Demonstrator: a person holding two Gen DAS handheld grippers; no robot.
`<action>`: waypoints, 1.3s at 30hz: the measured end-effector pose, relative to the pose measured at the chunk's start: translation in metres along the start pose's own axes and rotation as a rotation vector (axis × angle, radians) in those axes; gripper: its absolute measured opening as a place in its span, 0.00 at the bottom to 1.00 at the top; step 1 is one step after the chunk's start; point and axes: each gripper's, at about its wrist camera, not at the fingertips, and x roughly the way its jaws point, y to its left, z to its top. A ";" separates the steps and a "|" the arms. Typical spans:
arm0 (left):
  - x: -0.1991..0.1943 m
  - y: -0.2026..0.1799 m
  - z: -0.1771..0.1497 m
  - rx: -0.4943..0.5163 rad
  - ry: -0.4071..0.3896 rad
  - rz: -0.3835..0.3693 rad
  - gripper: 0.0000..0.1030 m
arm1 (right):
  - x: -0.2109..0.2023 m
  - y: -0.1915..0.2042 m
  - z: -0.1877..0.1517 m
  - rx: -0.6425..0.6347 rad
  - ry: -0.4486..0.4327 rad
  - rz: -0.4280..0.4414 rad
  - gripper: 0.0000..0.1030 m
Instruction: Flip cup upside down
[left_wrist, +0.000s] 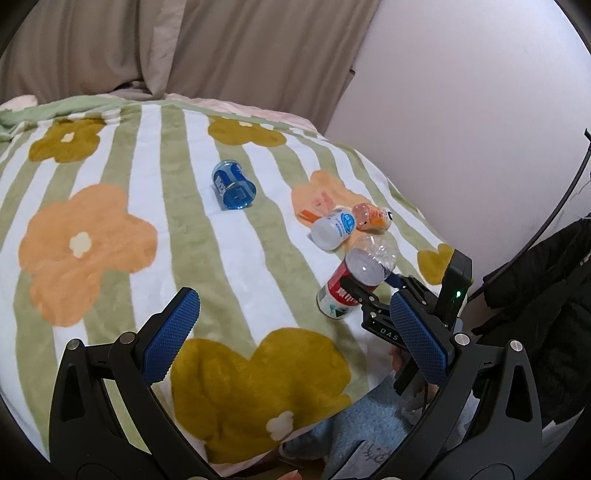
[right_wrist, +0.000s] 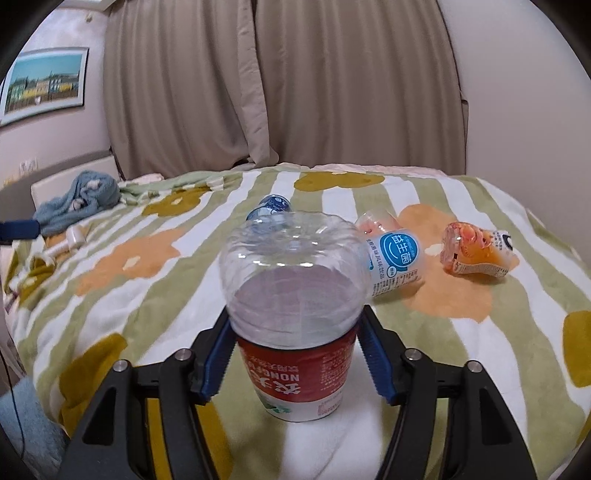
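Right gripper (right_wrist: 297, 360) is pinching the cup (right_wrist: 295, 314), a cut-off clear bottle with a red label, one blue pad on each side of the label band. Label text reads upside down and the domed closed end is on top, so I judge the flip itself is done. The narrow end looks like it's touching the blanket (right_wrist: 147, 302) directly under my fingers, though I can't tell if its full weight is down. From the left wrist view the cup (left_wrist: 351, 282) looks a bit tilted. What's left, as I read it: square it up, let go, back out without knocking it over.

Left gripper (left_wrist: 295, 339) is spread wide, holding nothing, off to the left of the cup and hanging above the blanket.

Surface is a soft fleece blanket on a bed, green and white stripes with orange and mustard flowers. Squishy footing, so the cup may tip on release.

Ahead of the right gripper: a white bottle with blue label (right_wrist: 393, 264) lying on its side just beyond the cup, an orange crumpled bottle (right_wrist: 474, 254) further right, a blue cup (left_wrist: 233, 190) lying on its side well ahead. Beige curtains (right_wrist: 277, 81) behind the bed, a framed picture (right_wrist: 44, 83) on the wall far left.
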 end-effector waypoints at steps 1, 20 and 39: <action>0.000 -0.001 0.000 0.004 -0.001 0.003 0.99 | 0.000 -0.001 0.000 0.011 -0.005 -0.007 0.90; -0.011 -0.019 0.007 0.071 -0.049 0.040 0.99 | -0.021 0.001 0.006 -0.010 -0.018 -0.037 0.99; -0.065 -0.091 0.084 0.278 -0.443 0.118 1.00 | -0.214 0.026 0.120 0.014 -0.261 -0.576 1.00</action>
